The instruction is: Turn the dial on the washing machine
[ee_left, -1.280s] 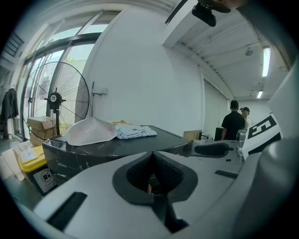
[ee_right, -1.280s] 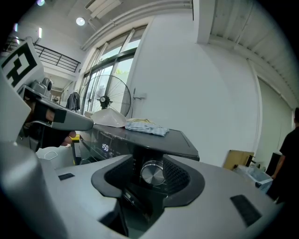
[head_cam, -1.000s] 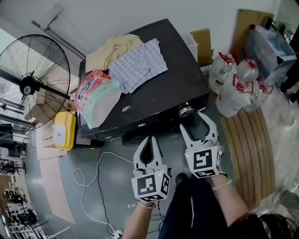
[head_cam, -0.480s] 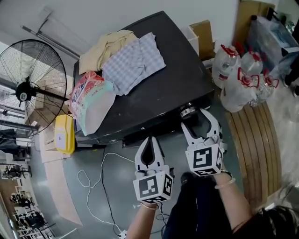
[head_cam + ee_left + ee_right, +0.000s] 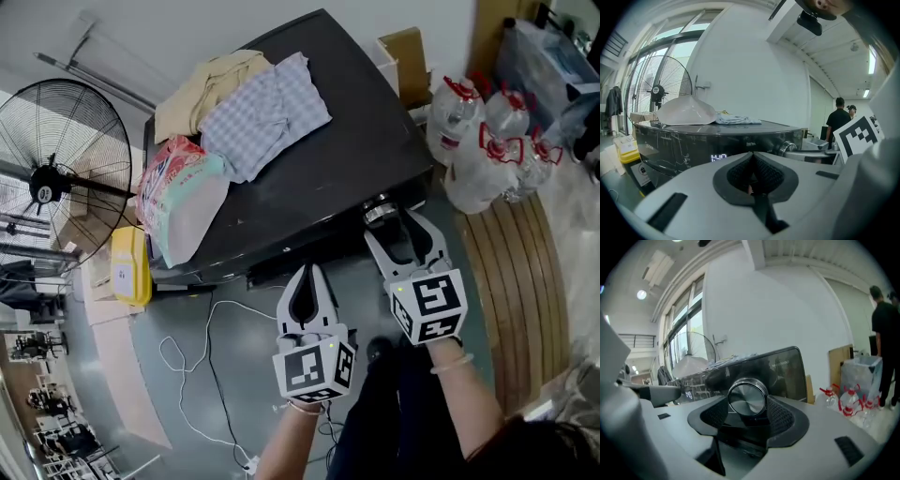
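The black washing machine (image 5: pixel 323 183) stands ahead of me, with its round silver dial (image 5: pixel 378 213) on the front edge at the right. My right gripper (image 5: pixel 395 226) is open, its tips right at the dial. In the right gripper view the dial (image 5: pixel 747 397) sits framed between the two dark pads (image 5: pixel 780 414) with thin gaps at its sides, and my right gripper (image 5: pixel 747 411) is not pressing on it. My left gripper (image 5: pixel 306 270) hangs shut and empty below the machine's front. In the left gripper view the dial (image 5: pixel 787 148) shows to the right of my left gripper (image 5: pixel 751 154).
Folded clothes (image 5: pixel 253 108) and a detergent bag (image 5: pixel 183 192) lie on the machine's lid. A standing fan (image 5: pixel 66 169) and a yellow container (image 5: pixel 129 265) are at the left. Water bottles (image 5: pixel 478 141) and wooden boards (image 5: pixel 511 272) are at the right. A white cable (image 5: pixel 202 347) trails on the floor.
My right gripper has edged forward to the dial and its jaws stand a little wider. My left gripper has stayed shut in about the same place.
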Available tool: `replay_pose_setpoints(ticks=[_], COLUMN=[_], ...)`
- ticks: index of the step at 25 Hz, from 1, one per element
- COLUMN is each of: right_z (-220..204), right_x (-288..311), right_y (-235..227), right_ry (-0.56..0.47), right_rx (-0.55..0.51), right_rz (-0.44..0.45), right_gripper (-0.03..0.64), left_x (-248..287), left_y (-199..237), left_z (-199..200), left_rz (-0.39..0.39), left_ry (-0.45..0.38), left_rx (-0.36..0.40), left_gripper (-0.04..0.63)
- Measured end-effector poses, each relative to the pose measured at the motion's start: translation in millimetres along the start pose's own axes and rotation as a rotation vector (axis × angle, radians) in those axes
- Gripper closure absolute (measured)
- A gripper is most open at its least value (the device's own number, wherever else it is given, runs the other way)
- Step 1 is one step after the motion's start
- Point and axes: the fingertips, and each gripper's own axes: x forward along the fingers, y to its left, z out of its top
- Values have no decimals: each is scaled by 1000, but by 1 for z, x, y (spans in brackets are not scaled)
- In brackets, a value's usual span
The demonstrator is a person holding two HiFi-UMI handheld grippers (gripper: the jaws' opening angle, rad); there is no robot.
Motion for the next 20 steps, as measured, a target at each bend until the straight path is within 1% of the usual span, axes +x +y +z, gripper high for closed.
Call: replay_pose_setpoints(ticks=[2, 4, 7, 10, 12, 14, 15, 16, 17, 18, 20], right_z=[0, 1, 3, 6, 3, 1, 1, 1, 1, 1, 0], right_x=[0, -1, -2, 0, 2, 3, 3, 3, 2, 2, 2], right_y=[-1, 0, 1, 5, 9, 11, 10, 9, 8, 7, 5], right_ry=[-9, -7, 2, 30, 56, 68, 69, 69, 67, 63, 50], right_rx=[57, 39, -56, -186, -278, -330, -335, -327, -307, -273, -170], right_rz=[8, 5, -14, -34, -40, -45, -51, -55, -56, -53, -41], right_gripper=[336, 336, 336, 314, 311, 312, 315, 332, 339, 339, 334], left_x=[-1, -1, -2, -3, -4, -4, -5, -5, -5, -5, -5], left_y=[-2, -3, -5, -5, -6, -6, -6, -5, -5, -5, -4], left_z=[-1, -1, -2, -3, -4, -4, -4, -4, -3, -3, -4], left_rz=[-3, -5, -8, -12, -14, -15, -15, -14, -14, -14, -13], left_ry=[1, 2, 4, 4, 4, 5, 4, 2, 1, 0, -2], left_rx=[-1, -3, -5, -3, 0, 4, 5, 6, 7, 7, 7], left_gripper=[578, 578, 578, 578, 578, 578, 578, 578, 578, 578, 578])
